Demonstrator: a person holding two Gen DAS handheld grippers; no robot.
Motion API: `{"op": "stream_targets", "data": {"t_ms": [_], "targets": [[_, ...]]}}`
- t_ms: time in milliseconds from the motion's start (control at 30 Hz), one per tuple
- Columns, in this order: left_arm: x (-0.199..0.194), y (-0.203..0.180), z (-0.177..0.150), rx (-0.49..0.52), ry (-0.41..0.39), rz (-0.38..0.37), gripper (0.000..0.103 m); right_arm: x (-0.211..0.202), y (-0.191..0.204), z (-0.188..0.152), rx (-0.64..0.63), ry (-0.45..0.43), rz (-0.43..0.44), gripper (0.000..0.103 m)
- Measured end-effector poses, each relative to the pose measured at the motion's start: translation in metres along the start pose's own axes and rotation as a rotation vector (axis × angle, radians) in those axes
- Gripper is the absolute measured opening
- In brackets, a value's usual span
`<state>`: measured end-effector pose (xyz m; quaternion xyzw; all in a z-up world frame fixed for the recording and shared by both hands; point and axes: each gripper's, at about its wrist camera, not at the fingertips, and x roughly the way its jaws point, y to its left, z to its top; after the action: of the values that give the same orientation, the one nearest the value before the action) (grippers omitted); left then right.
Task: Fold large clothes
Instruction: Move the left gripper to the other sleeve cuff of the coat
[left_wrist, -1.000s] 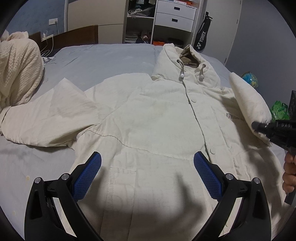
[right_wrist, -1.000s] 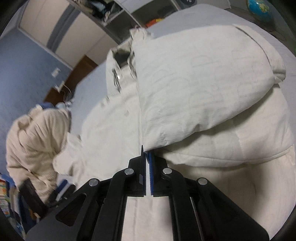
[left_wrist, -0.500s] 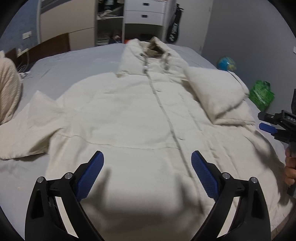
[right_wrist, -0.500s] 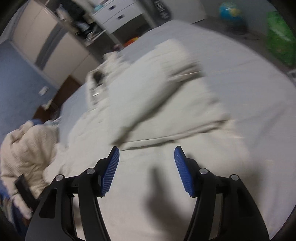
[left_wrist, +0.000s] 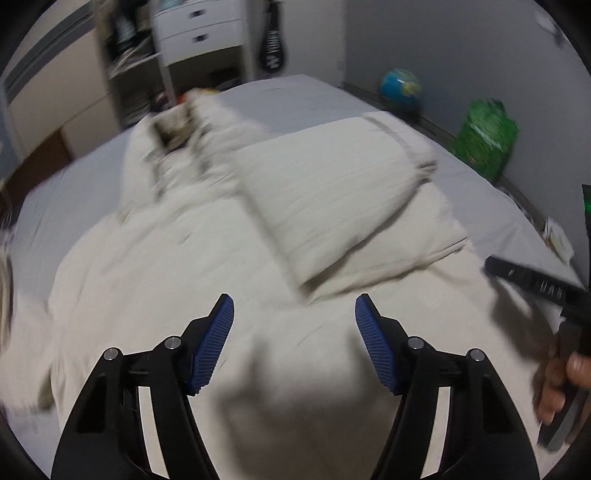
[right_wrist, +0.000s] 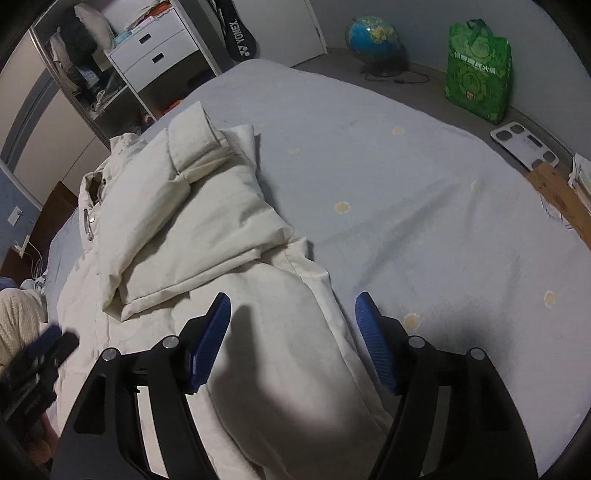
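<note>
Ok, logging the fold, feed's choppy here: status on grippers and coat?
Left gripper closing, nothing between pads. Right gripper opening, empty, over coat edge. One sleeve folded across chest. Nothing in the way.

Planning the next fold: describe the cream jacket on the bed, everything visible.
The cream jacket is a large, soft, padded-looking hooded garment lying front-up on the grey bed sheet. Its hood points toward the white drawers, with drawcords and snap buttons at the neck. One sleeve is folded back across the chest, cuff near the hood. The hem side lies nearest the cameras, wrinkled. Neither gripper grips it.
</note>
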<state>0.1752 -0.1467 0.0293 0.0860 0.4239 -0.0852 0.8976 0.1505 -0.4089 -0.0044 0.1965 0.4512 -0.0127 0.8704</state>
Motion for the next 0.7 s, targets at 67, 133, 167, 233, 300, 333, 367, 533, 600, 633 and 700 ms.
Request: {"op": "stream_targets", "data": {"t_ms": [67, 133, 167, 233, 300, 333, 367, 533, 600, 633, 700], "targets": [[0.009, -0.019, 0.015, 0.052, 0.0, -0.001, 0.067, 0.001, -0.006, -0.001, 0.018, 0.005, 0.011, 0.066], [0.019, -0.039, 0.03, 0.108, 0.006, 0.005, 0.068, 0.005, -0.006, -0.001, 0.032, 0.007, 0.021, 0.066], [0.022, -0.044, 0.033, 0.125, 0.007, 0.005, 0.071, 0.006, -0.008, -0.001, 0.041, 0.009, 0.029, 0.066], [0.032, -0.058, 0.043, 0.171, 0.01, 0.016, 0.079, 0.007, -0.012, -0.001, 0.053, 0.013, 0.039, 0.066], [0.043, -0.07, 0.052, 0.214, 0.016, 0.04, 0.082, 0.008, -0.014, -0.002, 0.066, 0.017, 0.05, 0.066], [0.05, -0.075, 0.055, 0.235, 0.022, 0.054, 0.082, 0.009, -0.015, -0.002, 0.071, 0.018, 0.055, 0.066], [0.055, -0.077, 0.057, 0.246, 0.03, 0.064, 0.082, 0.009, -0.017, -0.002, 0.079, 0.018, 0.062, 0.066], [0.084, -0.088, 0.067, 0.31, 0.09, 0.12, 0.072, 0.012, -0.021, -0.002, 0.101, 0.023, 0.076, 0.066], [0.089, -0.088, 0.072, 0.321, 0.092, 0.135, 0.065, 0.014, -0.021, -0.002, 0.1, 0.022, 0.075, 0.066], [0.09, -0.086, 0.075, 0.318, 0.093, 0.136, 0.055, 0.014, -0.021, -0.002, 0.097, 0.021, 0.074, 0.066], [0.088, -0.082, 0.081, 0.302, 0.092, 0.112, 0.038, 0.014, -0.019, -0.002, 0.09, 0.02, 0.073, 0.066]]}}
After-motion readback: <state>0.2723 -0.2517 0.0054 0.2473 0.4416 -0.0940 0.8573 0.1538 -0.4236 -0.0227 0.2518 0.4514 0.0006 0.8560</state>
